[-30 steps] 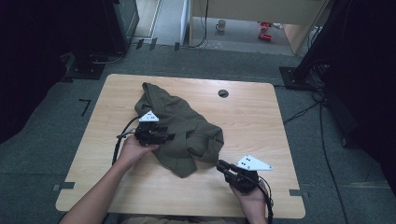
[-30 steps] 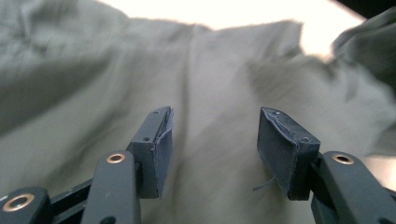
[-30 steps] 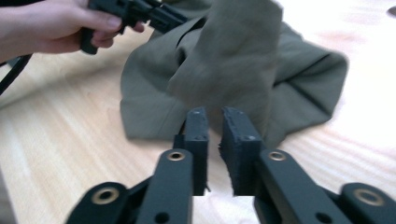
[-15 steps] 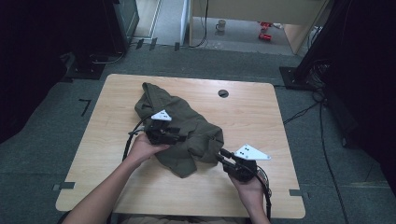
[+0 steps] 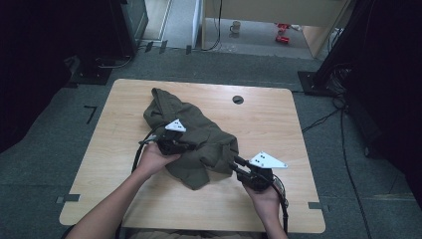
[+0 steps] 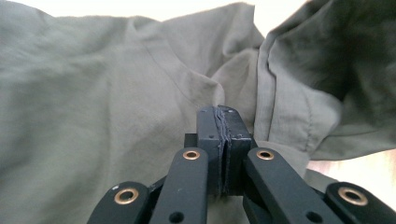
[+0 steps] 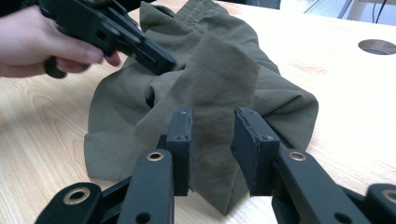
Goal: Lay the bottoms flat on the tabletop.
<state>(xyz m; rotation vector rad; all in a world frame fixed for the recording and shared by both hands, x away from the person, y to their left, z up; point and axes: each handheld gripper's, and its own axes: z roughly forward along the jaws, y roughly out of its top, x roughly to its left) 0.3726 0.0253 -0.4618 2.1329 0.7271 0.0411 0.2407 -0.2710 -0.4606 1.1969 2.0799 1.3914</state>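
Lying in a crumpled heap on the light wooden worktop (image 5: 124, 104), an olive-green garment (image 5: 199, 142) sits a little left of the middle, with the person's two hands working at its near edge. The left hand-held gripper (image 5: 191, 147) rests on top of the cloth around the middle of the heap; its jaws have just snapped together, and in the left gripper view the pads (image 6: 223, 140) meet flat with only a thin line between them, cloth bunched close around the tips. Whether a fold is truly pinched there I cannot tell.

The right hand-held gripper (image 5: 235, 163) comes in low from the near right corner of the garment, pointing toward it. Its jaws have just been opening and now stand partly apart, with a raised peak of the fabric (image 7: 212, 116) standing in the gap between them; the pads (image 7: 183, 140) do not seem to press on it.

A round dark hole (image 5: 238, 99) in the worktop lies beyond the garment, well apart from it.
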